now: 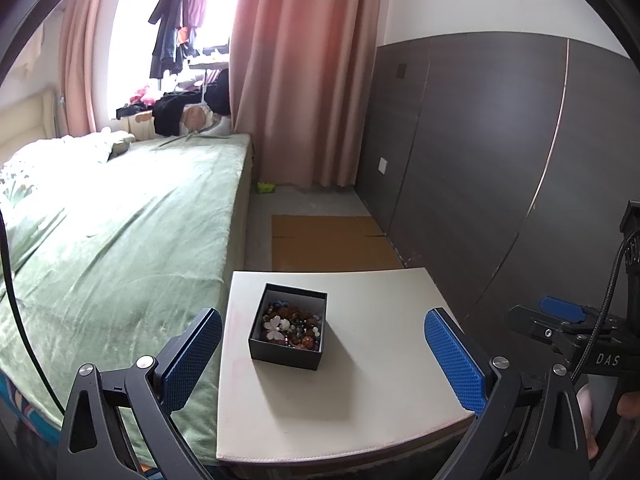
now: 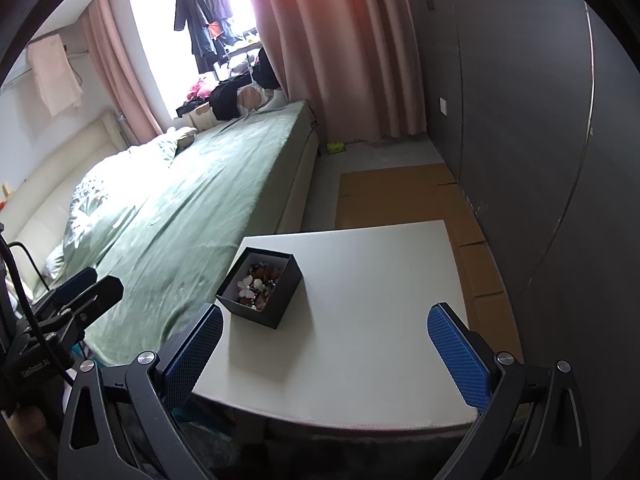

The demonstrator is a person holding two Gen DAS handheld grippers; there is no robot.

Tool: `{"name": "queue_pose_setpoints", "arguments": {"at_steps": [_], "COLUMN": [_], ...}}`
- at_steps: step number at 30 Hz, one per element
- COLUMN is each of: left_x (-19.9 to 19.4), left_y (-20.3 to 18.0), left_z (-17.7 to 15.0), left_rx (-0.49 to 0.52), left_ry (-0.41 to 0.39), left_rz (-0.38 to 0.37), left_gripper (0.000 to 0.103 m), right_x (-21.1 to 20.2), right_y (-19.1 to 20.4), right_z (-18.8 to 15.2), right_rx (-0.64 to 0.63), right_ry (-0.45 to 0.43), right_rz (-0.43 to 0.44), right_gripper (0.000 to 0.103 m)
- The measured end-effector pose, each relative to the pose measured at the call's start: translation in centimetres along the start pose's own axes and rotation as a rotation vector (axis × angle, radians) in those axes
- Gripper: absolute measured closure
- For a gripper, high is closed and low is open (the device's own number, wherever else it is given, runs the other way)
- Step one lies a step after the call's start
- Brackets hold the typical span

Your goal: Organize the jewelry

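While both tools hung short of the stool, the left gripper [image 1: 323,354] had its blue-padded fingers [image 1: 456,358] spread wide with nothing between them, and the right gripper [image 2: 325,354] was spread just as wide and equally bare. Between the two sat a small black box [image 1: 287,342], lidless, resting on the pale cushioned top of a low stool [image 1: 360,400] toward its left half, well clear of both sets of fingers. Inside the box lay a tangle of jewelry [image 1: 291,326]: amber and dark beads, with a white butterfly-shaped piece [image 1: 276,326] on top. From the right wrist view the same box [image 2: 260,286] stood near the stool's left edge [image 2: 360,320], close to the bed [image 2: 192,216] with its green cover, which ran alongside. A sheet of flattened cardboard [image 1: 332,242] lay on the floor beyond the stool, beside a dark panelled wall [image 1: 500,152]. Pink curtains [image 1: 304,72] hung at the far window, where dark clothes [image 1: 180,16] were hung
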State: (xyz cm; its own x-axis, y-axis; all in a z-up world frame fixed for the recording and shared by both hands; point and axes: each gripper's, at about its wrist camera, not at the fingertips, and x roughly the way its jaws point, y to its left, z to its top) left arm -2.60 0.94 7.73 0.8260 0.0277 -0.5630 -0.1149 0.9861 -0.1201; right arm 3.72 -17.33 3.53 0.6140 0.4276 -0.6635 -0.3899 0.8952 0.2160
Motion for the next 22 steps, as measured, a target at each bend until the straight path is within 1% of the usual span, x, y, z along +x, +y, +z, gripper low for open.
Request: {"name": "queue_pose_setpoints", "arguments": {"at_steps": [7, 13, 22], "left_x": [0.0, 0.1, 0.0], "left_y": [-0.2, -0.6, -1.0], "left_z": [0.1, 0.0, -0.1], "left_rx": [-0.003, -0.009, 0.002], "left_ry": [-0.001, 0.0, 0.003], "left_rz": [-0.001, 0.017, 0.021], "left_gripper": [0.002, 0.002, 0.002], "right_x": [-0.3, -0.1, -0.1], "right_y": [-0.3, -0.6, -1.1], "right_z": [0.1, 0.1, -0.2], "right_rx": [0.012, 0.02, 0.029], "right_ry": [-0.009, -0.006, 0.0], "right_rz": [0.003, -0.001, -0.007], "right_gripper": [0.0, 0.0, 0.0]}}
